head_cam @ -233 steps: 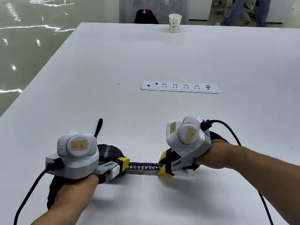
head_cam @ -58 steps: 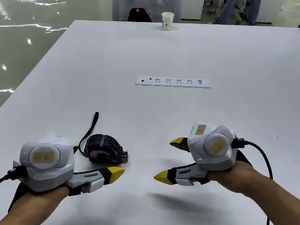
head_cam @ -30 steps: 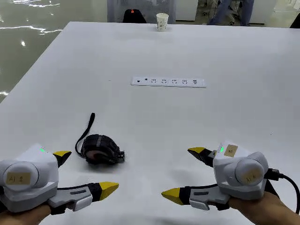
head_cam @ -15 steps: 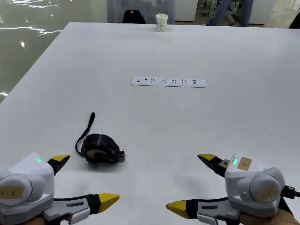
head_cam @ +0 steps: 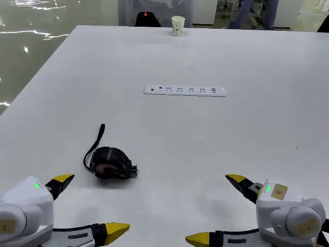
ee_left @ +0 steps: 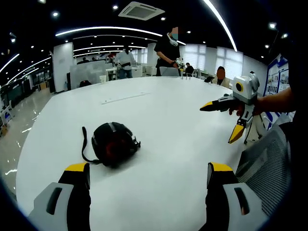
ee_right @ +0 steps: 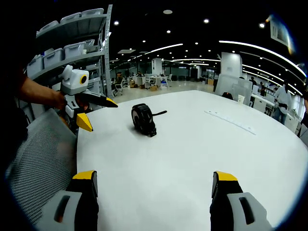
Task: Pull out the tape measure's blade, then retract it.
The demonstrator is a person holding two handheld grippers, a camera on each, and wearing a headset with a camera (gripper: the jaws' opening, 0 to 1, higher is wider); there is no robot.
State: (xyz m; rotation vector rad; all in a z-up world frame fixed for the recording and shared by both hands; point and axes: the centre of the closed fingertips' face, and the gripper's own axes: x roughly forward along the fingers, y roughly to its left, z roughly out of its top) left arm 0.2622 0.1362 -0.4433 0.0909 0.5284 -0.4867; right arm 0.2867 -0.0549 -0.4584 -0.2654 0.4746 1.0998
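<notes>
Tape measure [head_cam: 109, 163] retracted; power strip [head_cam: 184, 90], paper cup [head_cam: 178, 25] well beyond.

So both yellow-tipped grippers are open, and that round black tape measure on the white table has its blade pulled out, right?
Not quite: the blade is not pulled out. The head view shows the round black tape measure lying on the white table with no blade drawn from it, just its black strap trailing away. The rest holds: the left gripper and the right gripper are both open.
</notes>
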